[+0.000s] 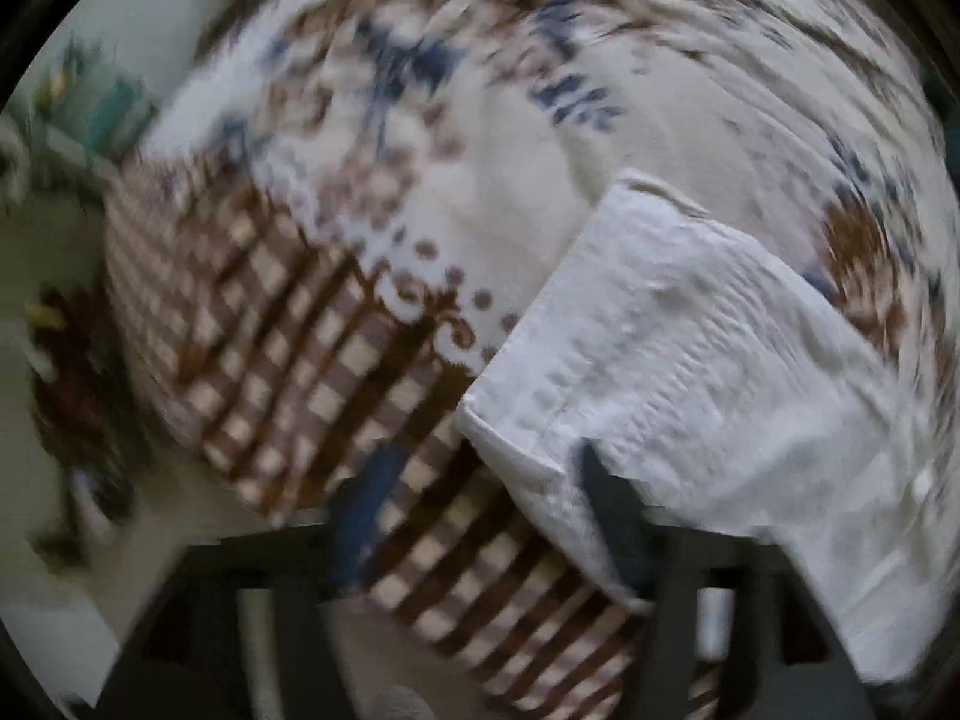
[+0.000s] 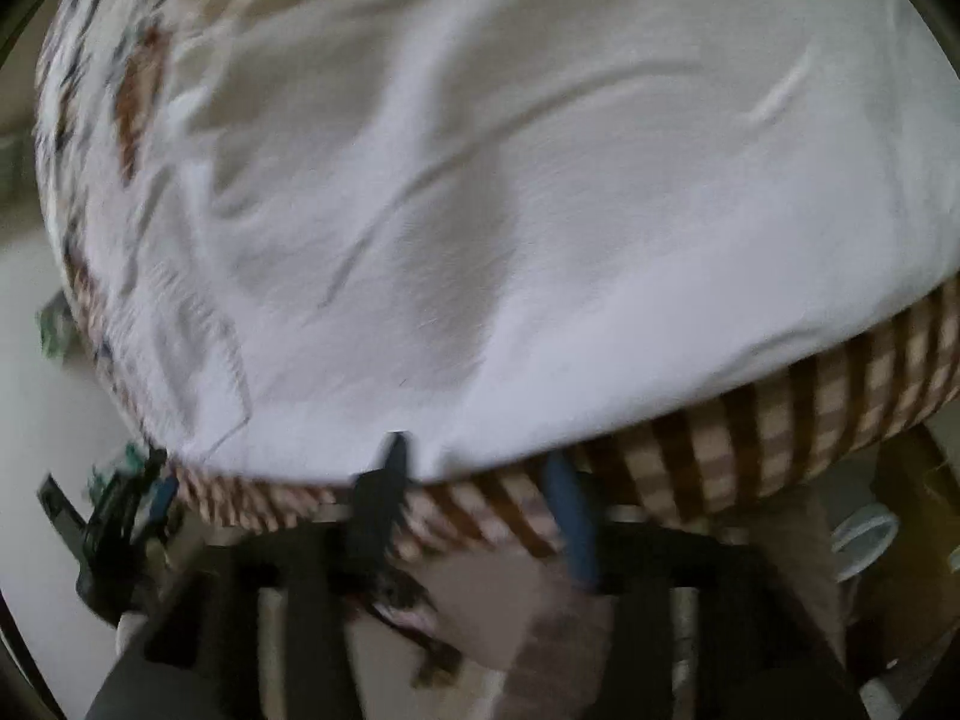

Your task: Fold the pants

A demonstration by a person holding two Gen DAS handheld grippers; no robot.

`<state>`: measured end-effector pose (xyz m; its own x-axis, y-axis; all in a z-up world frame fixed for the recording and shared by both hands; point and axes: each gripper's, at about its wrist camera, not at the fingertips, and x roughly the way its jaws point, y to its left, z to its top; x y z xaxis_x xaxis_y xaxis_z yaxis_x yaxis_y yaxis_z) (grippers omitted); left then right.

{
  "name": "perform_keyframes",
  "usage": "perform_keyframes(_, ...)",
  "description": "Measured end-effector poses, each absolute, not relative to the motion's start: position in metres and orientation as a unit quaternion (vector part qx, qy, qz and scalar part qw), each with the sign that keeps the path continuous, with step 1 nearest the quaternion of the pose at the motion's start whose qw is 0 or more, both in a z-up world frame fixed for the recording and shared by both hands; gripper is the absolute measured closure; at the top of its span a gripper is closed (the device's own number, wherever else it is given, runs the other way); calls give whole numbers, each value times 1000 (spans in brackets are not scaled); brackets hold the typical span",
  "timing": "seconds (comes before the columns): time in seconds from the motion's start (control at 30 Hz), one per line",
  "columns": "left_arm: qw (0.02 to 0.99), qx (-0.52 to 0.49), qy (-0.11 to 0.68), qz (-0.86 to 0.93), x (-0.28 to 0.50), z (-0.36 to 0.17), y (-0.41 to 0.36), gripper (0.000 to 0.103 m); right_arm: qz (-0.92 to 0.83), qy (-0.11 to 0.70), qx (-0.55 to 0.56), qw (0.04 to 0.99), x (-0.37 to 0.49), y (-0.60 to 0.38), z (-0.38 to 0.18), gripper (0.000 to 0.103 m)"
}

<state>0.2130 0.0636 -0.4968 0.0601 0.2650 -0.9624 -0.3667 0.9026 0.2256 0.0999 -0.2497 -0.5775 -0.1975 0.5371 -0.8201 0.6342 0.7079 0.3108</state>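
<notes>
Left wrist view: the white pants (image 1: 690, 348) lie on the patterned cloth (image 1: 288, 324). The left tool (image 1: 480, 510) and right tool (image 2: 480, 492) both gape wide, empty. Best to pinch the edge firmly, then lift evenly.

Both views smeared by motion blur. White fabric pants (image 1: 708, 360) cut off at the left wrist view's right edge, filling the right wrist view (image 2: 510, 180) past its top. Blurred clutter (image 1: 84, 114) beside the patterned checked bedspread (image 1: 288, 360) unreadable.

Bare bedspread (image 1: 510, 192) beside pants (image 1: 720, 348)
</notes>
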Motion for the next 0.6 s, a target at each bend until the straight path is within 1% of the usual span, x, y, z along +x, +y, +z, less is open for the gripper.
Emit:
perform_keyframes(0.03,731,-20,648,212,216,-492,53,8,-28,780,367,506,108,-252,-569,45)
perform_keyframes(0.1,744,10,641,187,225,-487,25,8,1,782,349,517,128,-261,-552,45)
perform_keyframes(0.2,764,31,628,143,250,-495,-22,8,50,768,295,566,185,-272,-530,45)
perform_keyframes(0.27,765,30,632,117,275,-517,-49,8,80,753,230,612,235,-269,-527,45)
perform_keyframes(0.33,759,42,642,98,295,-542,-72,8,118,744,170,636,287,-263,-538,45)
perform_keyframes(0.4,754,73,646,90,308,-566,-89,8,161,748,158,625,324,-252,-555,45)
perform_keyframes(0.43,749,83,652,89,310,-574,-93,8,193,758,156,603,339,-246,-570,45)
perform_keyframes(0.5,739,89,662,91,311,-587,-91,7,222,778,129,573,353,-238,-592,45)
perform_keyframes(0.53,738,83,664,91,309,-591,-87,7,247,795,114,543,352,-234,-601,48)
perform_keyframes(0.57,738,78,664,90,307,-593,-83,6,262,801,102,529,351,-231,-605,49)
perform_keyframes(0.6,740,74,663,87,305,-593,-80,5,272,807,88,517,346,-230,-607,53)
